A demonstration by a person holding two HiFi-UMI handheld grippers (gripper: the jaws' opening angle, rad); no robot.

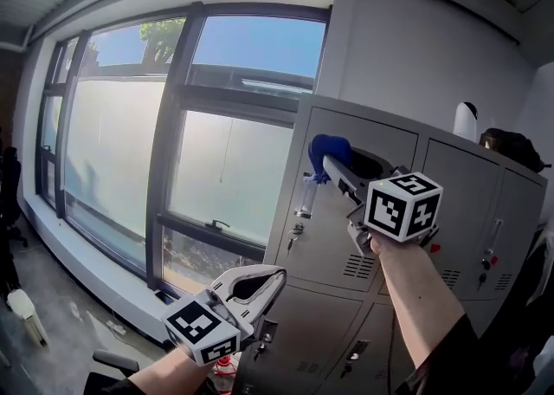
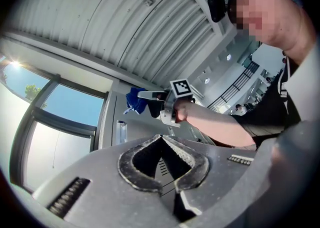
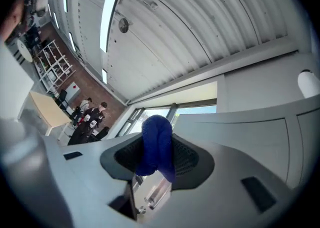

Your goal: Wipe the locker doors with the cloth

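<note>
My right gripper [image 1: 331, 165] is raised and shut on a blue cloth [image 1: 328, 150], which bunches out past the jaw tips against the upper left locker door [image 1: 333, 237]. In the right gripper view the cloth [image 3: 157, 144] fills the gap between the jaws, with the grey locker [image 3: 260, 122] just behind. My left gripper [image 1: 275, 279] hangs low in front of the lower lockers, shut with nothing in it; its tips meet [image 2: 161, 138]. From the left gripper view the cloth [image 2: 133, 98] shows at the locker's top corner.
A tall window [image 1: 173, 151] fills the wall left of the grey lockers. On top of the lockers stand a white bottle [image 1: 466, 120] and a dark bag [image 1: 512, 147]. More locker doors [image 1: 498, 229] run to the right. People stand far behind [image 3: 89, 116].
</note>
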